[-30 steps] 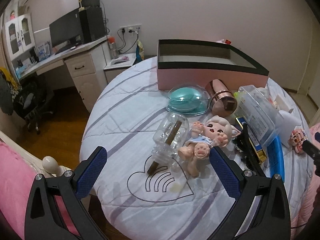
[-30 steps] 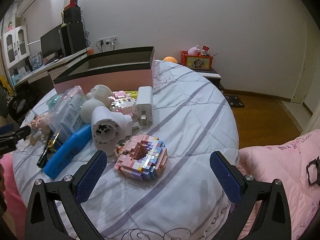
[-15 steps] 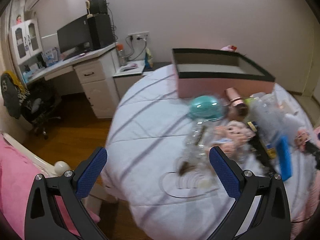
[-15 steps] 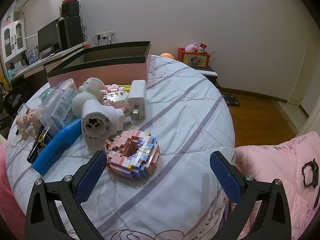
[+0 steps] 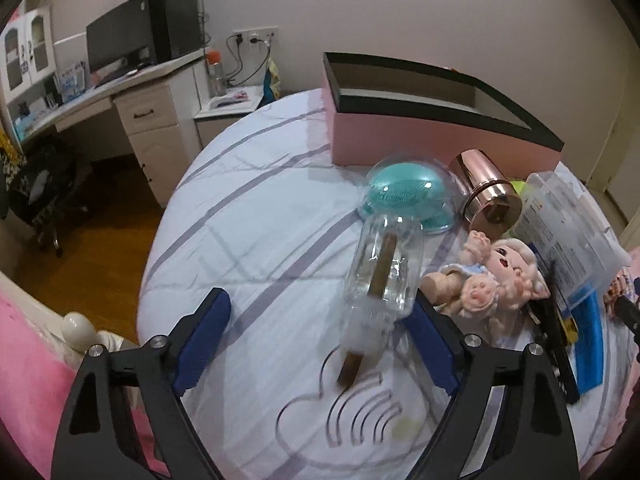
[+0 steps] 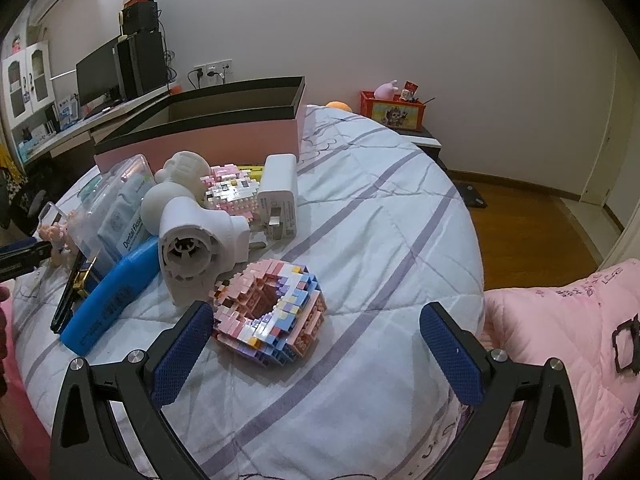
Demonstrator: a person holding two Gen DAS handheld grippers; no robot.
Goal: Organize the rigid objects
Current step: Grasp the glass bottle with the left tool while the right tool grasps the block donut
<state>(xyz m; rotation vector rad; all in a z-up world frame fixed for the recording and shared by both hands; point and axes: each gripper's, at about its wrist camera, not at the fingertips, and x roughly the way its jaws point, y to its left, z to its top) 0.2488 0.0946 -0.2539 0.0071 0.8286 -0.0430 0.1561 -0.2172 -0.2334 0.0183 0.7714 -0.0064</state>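
A clear plastic bottle (image 5: 384, 272) with a brown stick inside lies on the striped bedspread. My left gripper (image 5: 320, 344) is low over it and its jaws are closing. The bottle's neck end lies between them, close to the right pad; the left pad is well apart from it. My right gripper (image 6: 318, 354) stands open, and a pastel brick-built ring (image 6: 272, 312) lies just ahead of it, near the left finger. A pink box with a black rim (image 5: 420, 144) (image 6: 224, 140) stands open at the back of the bed.
Beside the bottle are a teal dome (image 5: 404, 196), a rose-gold cylinder (image 5: 488, 196), a doll (image 5: 496, 280) and a clear case (image 5: 568, 232). A white plastic housing (image 6: 192, 248), charger (image 6: 278, 200), blue case (image 6: 108, 300) and pink brick figure (image 6: 232, 188) crowd the right view. Bed edge and floor lie left.
The left gripper swung away, then came back lower and closer to the bottle, with its jaws narrower. The right gripper edged slightly toward the brick ring.
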